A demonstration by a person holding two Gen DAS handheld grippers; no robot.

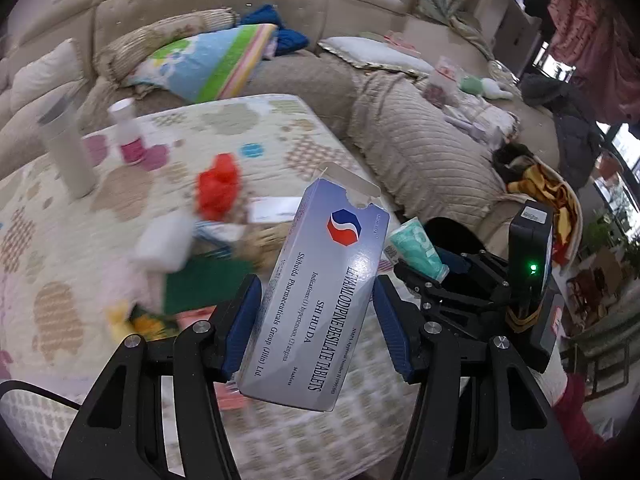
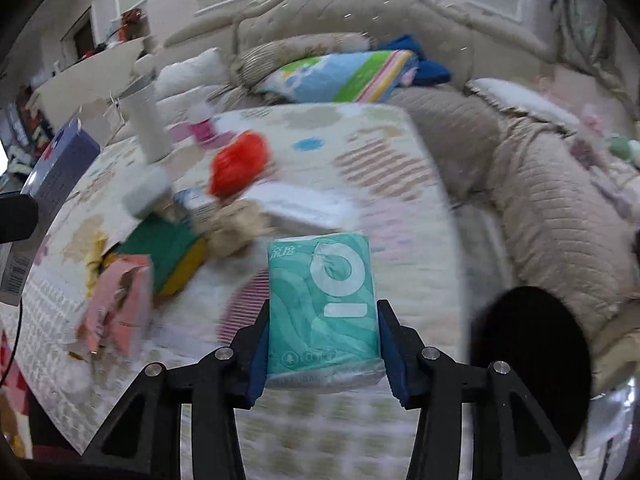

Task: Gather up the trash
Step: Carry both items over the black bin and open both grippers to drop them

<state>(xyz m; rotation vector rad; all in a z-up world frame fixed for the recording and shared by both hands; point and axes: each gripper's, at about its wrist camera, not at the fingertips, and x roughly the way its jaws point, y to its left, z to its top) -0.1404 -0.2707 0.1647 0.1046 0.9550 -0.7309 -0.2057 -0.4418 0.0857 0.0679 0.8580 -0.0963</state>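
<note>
My left gripper (image 1: 316, 312) is shut on a silver-blue medicine box (image 1: 320, 300) with its top flap torn open, held tilted above the table. My right gripper (image 2: 323, 344) is shut on a teal tissue pack (image 2: 323, 312), held upright; the pack also shows in the left wrist view (image 1: 416, 250), to the right of the box. The medicine box shows at the far left of the right wrist view (image 2: 52, 184). On the patterned table cover (image 2: 360, 152) lies a blurred pile of trash: a red crumpled bag (image 2: 238, 164), a green-yellow sponge (image 2: 168, 252), a pink torn box (image 2: 120, 300), crumpled brown paper (image 2: 236, 228).
A white tube (image 1: 66, 148) and a pink-capped bottle (image 1: 128, 132) stand at the table's far left. A dark round bin opening (image 2: 528, 360) sits at the table's right edge. Behind is a beige sofa (image 1: 420, 152) with cushions and a striped pillow (image 1: 208, 64).
</note>
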